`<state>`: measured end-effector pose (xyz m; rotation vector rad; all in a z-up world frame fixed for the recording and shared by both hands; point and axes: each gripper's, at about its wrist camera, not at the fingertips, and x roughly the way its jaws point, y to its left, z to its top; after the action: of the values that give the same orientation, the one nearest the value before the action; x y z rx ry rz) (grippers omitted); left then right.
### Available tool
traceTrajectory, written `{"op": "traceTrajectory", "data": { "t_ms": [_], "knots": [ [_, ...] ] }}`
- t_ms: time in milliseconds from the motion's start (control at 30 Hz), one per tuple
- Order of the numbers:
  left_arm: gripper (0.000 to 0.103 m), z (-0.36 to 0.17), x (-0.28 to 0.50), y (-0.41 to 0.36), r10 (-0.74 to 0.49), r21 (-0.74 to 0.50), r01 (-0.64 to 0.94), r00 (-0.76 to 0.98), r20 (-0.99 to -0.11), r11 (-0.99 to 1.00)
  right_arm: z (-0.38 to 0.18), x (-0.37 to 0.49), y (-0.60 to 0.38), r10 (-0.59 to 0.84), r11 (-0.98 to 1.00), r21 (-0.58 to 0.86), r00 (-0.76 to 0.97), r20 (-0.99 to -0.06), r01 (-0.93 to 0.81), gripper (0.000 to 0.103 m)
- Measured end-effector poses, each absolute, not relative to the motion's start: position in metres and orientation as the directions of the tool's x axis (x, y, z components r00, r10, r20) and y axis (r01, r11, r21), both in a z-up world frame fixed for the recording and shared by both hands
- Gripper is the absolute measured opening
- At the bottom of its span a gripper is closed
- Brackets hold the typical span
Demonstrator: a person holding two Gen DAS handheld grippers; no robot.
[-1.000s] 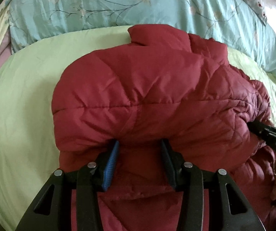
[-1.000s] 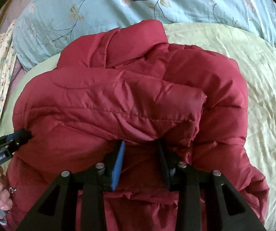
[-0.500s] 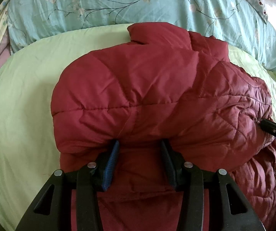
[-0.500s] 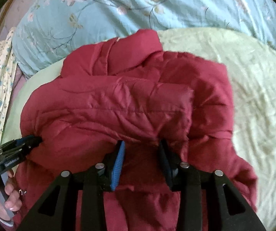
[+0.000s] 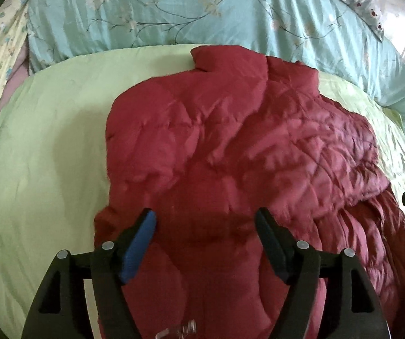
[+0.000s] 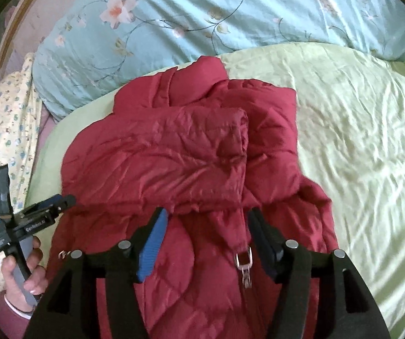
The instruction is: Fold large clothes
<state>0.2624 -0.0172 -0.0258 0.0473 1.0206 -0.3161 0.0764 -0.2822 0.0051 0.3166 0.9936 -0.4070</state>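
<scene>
**Green bedsheet, red coat half folded**

Pale green sheet (image 6: 357, 141) lay under the red puffer coat (image 5: 230, 155), collar toward the floral pillows (image 5: 202, 8), length running back to the holder. Both the left gripper (image 5: 205, 226) and right gripper (image 6: 206, 223) gaped wide, gripping nothing, likely just letting the fold settle.

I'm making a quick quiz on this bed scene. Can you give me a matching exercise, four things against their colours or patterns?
Things:
1. puffer jacket
2. bed sheet
3. duvet
4. left gripper pad

Looks:
A. pale green, wrinkled
B. bright blue
C. dark red, quilted
D. light teal with flowers

Pairs: 1-C, 2-A, 3-D, 4-B
</scene>
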Motion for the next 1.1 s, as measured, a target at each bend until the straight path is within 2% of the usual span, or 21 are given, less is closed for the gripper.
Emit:
{"op": "traceTrajectory", "data": {
  "t_ms": [300,633,1100],
  "knots": [
    [0.073,-0.008,0.193,0.006,-0.219,-0.077,0.308,0.457,-0.862,0.948,0.011,0.031,-0.269,-0.124,0.882,0.107,0.446,-0.886,0.459,0.072],
    [0.075,-0.004,0.132,0.052,-0.211,-0.087,0.291,0.431,-0.877,0.953,0.014,-0.025,-0.26,-0.131,0.877,0.09,0.415,-0.9,0.472,0.075],
    [0.079,0.007,0.083,0.113,-0.192,-0.11,0.215,0.407,-0.893,0.97,0.011,-0.092,-0.241,-0.206,0.891,-0.058,0.286,-0.936,0.451,0.077]
  ]
}}
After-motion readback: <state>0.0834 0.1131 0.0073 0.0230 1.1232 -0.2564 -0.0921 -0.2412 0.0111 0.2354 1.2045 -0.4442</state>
